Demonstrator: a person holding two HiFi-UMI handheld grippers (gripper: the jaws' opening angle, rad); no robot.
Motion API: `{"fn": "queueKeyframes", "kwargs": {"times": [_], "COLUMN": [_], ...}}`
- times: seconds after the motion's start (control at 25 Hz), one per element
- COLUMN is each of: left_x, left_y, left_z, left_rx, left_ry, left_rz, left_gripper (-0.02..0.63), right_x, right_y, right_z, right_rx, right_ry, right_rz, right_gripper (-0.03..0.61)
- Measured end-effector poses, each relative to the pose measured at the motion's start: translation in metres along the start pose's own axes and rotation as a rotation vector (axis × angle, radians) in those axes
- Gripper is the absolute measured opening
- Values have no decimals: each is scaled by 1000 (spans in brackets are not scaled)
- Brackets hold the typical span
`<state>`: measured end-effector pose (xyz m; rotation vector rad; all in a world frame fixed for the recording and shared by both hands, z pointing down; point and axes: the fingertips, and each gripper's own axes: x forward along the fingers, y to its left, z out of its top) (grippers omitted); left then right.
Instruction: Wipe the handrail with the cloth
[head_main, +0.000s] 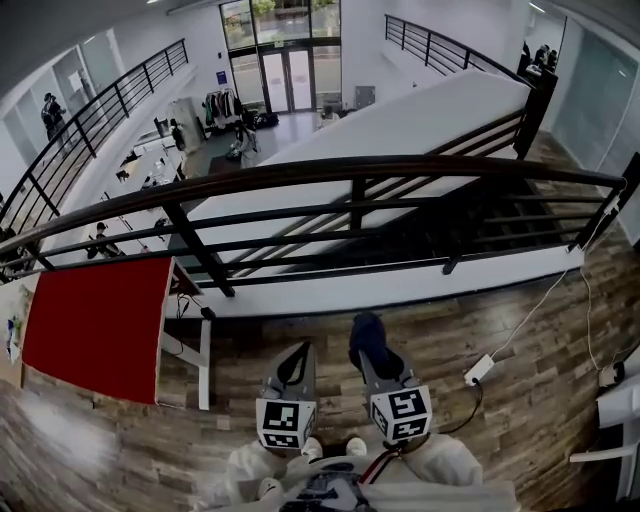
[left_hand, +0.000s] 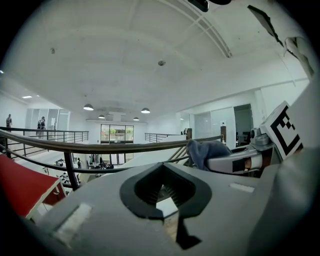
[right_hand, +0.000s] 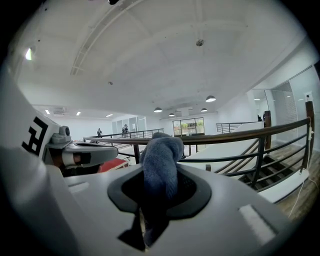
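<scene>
Showing the stage before any wiping contact: the curved dark handrail (head_main: 350, 168) crosses the head view from side to side, above its lower bars and the open hall beyond. Both tools are held short of the handrail, on the person's side of it, over the wooden floor (head_main: 520, 380). The right gripper (head_main: 375, 362) is clamped on the blue cloth (head_main: 368, 335). In the right gripper view the cloth (right_hand: 160, 160) stands up out of the closed jaws as a bunched fold, with the handrail (right_hand: 240, 136) seen behind it and clearly apart from it. The left gripper (head_main: 298, 362) sits just beside the right one, equally short of the handrail. In its own view the jaws are drawn together with nothing between them, and only floor shows through the gap in the pads. The cloth (left_hand: 205, 152) appears there at the right, against the line of the handrail (left_hand: 125, 146) but not touching it. A red tabletop (head_main: 95, 325) lies below the handrail's left stretch, and a white adapter with its cable (head_main: 480, 368) lies below its right stretch. As a judgement, the cloth is in hand but the wipe has not begun. What remains is bringing the cloth up onto the handrail and drawing it along its length.
</scene>
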<state>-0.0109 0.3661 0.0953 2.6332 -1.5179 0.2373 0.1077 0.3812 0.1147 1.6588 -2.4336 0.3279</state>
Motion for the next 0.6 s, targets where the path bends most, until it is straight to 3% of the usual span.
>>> {"fn": "queueKeyframes", "kwargs": {"times": [0.6], "left_x": [0], "left_y": [1], "left_z": [-13], "left_rx": [-39], "left_ry": [41], "left_rz": [18], "left_gripper": [2], "right_x": [3], "right_y": [-6], "right_z": [-8], "right_rx": [-1], "right_ry": [14], "right_rz": [1], "right_gripper": [89]}}
